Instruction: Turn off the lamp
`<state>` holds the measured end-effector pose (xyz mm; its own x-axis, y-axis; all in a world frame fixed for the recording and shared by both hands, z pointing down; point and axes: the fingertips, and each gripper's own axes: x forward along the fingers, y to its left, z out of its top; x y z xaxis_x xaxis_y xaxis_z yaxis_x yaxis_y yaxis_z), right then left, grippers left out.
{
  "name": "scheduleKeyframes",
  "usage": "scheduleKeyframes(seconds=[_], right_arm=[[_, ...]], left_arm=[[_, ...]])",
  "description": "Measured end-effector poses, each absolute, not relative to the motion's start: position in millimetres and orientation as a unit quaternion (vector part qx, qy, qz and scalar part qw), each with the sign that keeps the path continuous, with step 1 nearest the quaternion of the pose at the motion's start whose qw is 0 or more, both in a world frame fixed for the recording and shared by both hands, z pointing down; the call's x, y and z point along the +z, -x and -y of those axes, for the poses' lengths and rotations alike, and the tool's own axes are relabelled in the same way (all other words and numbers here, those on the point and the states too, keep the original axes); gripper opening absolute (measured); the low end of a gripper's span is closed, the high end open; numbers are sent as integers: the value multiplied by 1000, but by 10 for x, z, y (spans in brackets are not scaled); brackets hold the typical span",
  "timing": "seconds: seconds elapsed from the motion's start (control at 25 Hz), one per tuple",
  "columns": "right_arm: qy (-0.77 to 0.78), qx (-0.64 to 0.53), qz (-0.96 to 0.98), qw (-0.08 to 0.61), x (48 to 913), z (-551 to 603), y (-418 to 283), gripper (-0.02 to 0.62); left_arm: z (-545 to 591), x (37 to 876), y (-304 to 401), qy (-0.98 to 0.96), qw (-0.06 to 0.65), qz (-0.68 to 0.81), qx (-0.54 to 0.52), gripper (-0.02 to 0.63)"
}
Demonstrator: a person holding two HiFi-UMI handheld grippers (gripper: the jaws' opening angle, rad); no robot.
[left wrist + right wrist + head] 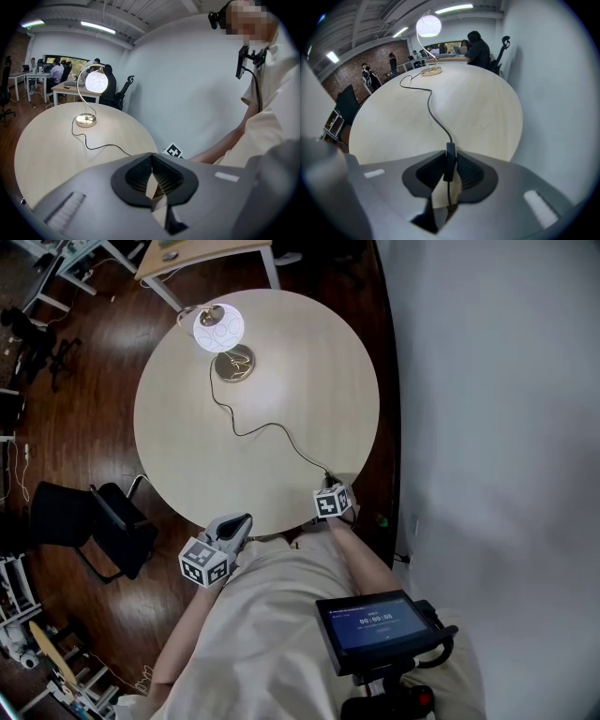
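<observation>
I am clenching my right gripper (449, 157) on the small black in-line switch (449, 164) of the thin black power cord (433, 110), at the lower middle of the right gripper view; the ribbed pads are pressing the switch from both sides. In the head view this gripper (333, 486) is sitting at the lower right edge of the round pale wooden table (309, 362); the cord (267, 427) is snaking up and left across the tabletop to the brass lamp with the white globe shade (221, 329), which is standing near the table's upper edge and glowing. My left gripper (151, 157) is hovering off the table's lower edge, at the lower left of centre in the head view (239, 524); its fingers are closing tip to tip on nothing.
</observation>
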<state>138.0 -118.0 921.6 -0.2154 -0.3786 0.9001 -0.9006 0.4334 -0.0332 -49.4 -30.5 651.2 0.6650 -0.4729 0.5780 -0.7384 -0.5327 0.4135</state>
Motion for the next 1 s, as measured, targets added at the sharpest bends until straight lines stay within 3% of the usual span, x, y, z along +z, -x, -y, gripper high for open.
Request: scheduleKeyframes(seconds=[0.64, 0.88, 1.0], right_arm=[[-420, 331, 726, 432, 9062, 1271, -1401, 57], [-445, 279, 735, 428, 9094, 1241, -1399, 80], [-456, 278, 738, 412, 9070, 1227, -1364, 140]], left_arm=[[570, 6332, 577, -856, 308, 372, 182, -23], [551, 6355, 606, -852, 317, 367, 199, -23], [521, 6384, 604, -850, 322, 362, 210, -23]])
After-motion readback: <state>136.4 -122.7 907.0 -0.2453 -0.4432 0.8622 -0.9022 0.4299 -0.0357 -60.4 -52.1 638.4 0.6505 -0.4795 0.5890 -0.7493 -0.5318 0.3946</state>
